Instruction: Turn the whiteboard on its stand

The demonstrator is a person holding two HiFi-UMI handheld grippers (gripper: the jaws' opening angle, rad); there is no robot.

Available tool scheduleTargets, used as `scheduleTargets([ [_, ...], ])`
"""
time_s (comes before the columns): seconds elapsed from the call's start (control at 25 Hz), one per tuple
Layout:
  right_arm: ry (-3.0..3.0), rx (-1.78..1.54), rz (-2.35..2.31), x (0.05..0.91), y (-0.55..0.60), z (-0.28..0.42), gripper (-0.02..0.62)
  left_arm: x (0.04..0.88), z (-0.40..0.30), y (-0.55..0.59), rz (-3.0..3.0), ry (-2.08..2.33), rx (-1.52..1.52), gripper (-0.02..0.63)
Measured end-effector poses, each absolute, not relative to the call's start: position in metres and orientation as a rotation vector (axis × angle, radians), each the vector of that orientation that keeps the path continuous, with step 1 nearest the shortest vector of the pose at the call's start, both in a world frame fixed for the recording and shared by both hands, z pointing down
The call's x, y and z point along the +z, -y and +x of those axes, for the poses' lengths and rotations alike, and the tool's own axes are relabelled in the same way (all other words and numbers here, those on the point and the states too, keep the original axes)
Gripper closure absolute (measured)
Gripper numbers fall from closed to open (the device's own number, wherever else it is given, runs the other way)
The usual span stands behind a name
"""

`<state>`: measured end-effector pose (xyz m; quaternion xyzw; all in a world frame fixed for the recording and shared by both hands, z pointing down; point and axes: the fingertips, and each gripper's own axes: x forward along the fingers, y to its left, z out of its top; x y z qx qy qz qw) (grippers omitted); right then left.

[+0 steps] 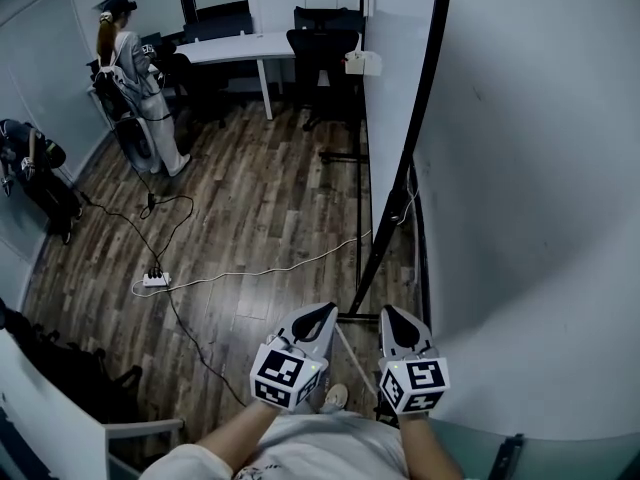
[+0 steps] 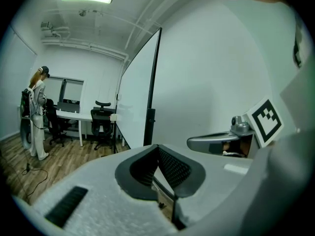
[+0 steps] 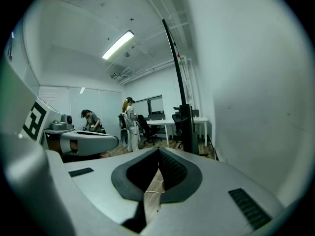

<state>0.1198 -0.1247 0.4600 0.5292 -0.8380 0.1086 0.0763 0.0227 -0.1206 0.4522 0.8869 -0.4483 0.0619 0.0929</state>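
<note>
Whiteboard (image 1: pixel 530 208) stands upright on the wood floor (image 1: pixel 250 198). By its black edge I hold both tools: right tool (image 1: pixel 389 311) nearest the board, left tool (image 1: pixel 327 309) just beyond it, each fully closed, gripping nothing.

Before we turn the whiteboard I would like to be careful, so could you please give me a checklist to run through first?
1. Left gripper free: ok; jaws together, nothing between them.
2. Right gripper free: ok; jaws together, nothing between them.
3. Grip on the whiteboard: not ok; neither gripper holds it.
4. Floor by the stand foot: not ok; a white cable runs towards it.
5. Person out of the way: ok; stands far off by the desk.
6. Board free to turn: cannot tell.
</note>
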Motion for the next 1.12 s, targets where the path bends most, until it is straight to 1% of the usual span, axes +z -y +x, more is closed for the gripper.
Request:
scheduleTargets([
  [0.56,2.405,0.284,1.737,0.452,0.191,0.123,0.588,0.450,0.010,0.190,2.684,1.218,0.210,0.595],
  [1.12,2.364,0.272,1.785,0.457,0.258,0.129,0.586,0.455,0.018,0.240,2.714,1.136,0.221,0.595],
])
